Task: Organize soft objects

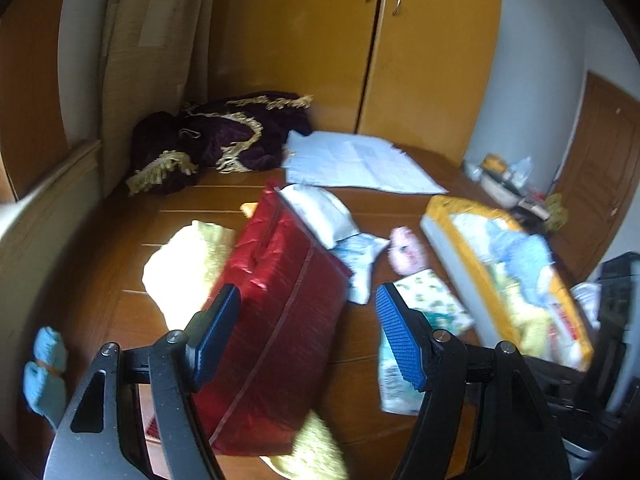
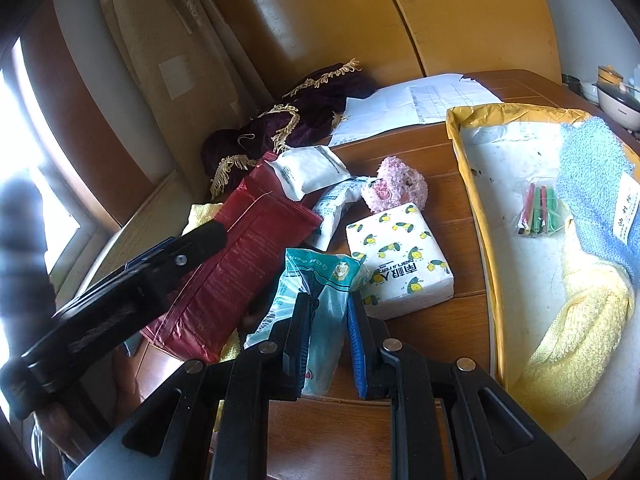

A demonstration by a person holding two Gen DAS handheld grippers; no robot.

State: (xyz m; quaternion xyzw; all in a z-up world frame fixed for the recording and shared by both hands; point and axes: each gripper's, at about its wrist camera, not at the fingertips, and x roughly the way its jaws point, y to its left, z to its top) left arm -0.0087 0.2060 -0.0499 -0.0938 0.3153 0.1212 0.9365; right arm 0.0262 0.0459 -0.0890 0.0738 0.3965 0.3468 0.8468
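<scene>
My right gripper (image 2: 330, 336) is shut on a teal plastic packet (image 2: 320, 288), which rests on the wooden table (image 2: 400, 420); the same teal packet (image 1: 394, 384) shows behind a finger in the left wrist view. My left gripper (image 1: 308, 336) is open and hovers over a shiny red pouch (image 1: 276, 308), with nothing between its fingers. Beside the red pouch (image 2: 236, 256) lie a lemon-print tissue pack (image 2: 400, 256), a pink fluffy item (image 2: 394, 188) and a white soft pack (image 2: 308, 170). A yellow-rimmed box (image 2: 472, 200) on the right holds a blue towel (image 2: 592, 176) and a yellow towel (image 2: 580, 320).
A purple fringed cloth (image 1: 224, 140) and a paper sheet (image 1: 360, 164) lie at the table's far end, before a wardrobe (image 1: 420, 48) and curtain (image 1: 152, 60). A pale yellow cloth (image 1: 180, 264) lies left of the pouch. Blue socks (image 1: 44, 360) sit at the left edge.
</scene>
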